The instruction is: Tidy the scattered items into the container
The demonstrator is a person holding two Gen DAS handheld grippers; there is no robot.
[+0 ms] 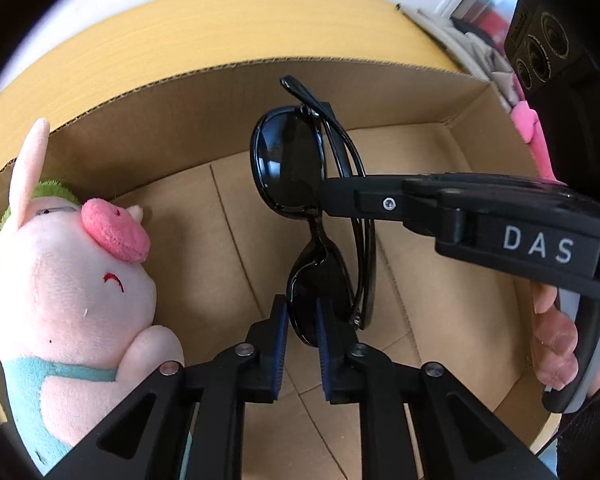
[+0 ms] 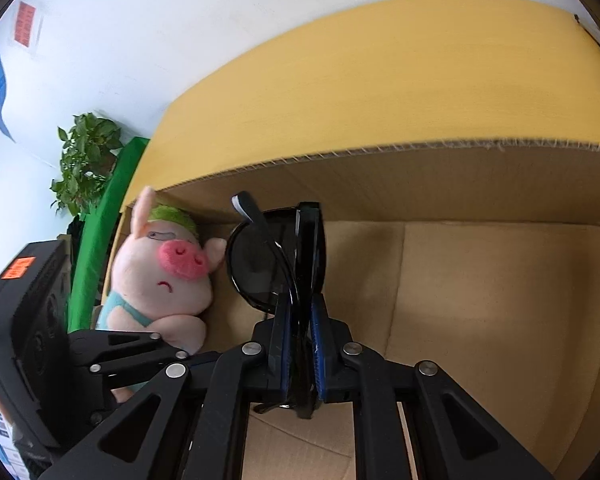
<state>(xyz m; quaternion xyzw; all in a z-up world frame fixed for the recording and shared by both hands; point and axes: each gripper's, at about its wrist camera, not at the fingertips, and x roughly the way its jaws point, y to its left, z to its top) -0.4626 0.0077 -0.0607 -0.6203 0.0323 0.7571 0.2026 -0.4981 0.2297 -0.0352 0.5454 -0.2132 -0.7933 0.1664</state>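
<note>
Two hand-held grippers hold one pair of black sunglasses (image 1: 296,184) together, above the inside of an open cardboard box (image 1: 380,92). The left hand-held gripper (image 1: 302,316) has its blue pads pressed on the lower lens of the folded sunglasses, so it is pinching them from below in the left wrist view. The right hand-held gripper (image 1: 328,192) comes from the right side in that view and its tip meets the frame near the upper lens; in the right wrist view, the right hand-held gripper (image 2: 298,328) is closed on the folded frame, with the blue pads on both sides of it. The sunglasses stand on end between the two, their temples folded, over the middle of the box floor and not touching it as far as I can tell.

A pink plush pig (image 1: 72,280) with a green tuft and a teal garment leans in the left corner of the box, against the wall and apart from the sunglasses. The box stands on a yellow desk (image 2: 380,92).

On the side of the right hand-held gripper the white letters "DAS" can be read. An orange label (image 2: 18,268) on the left hand-held gripper body and a red notice (image 2: 25,24) on the wall are too blurred to read.
</note>
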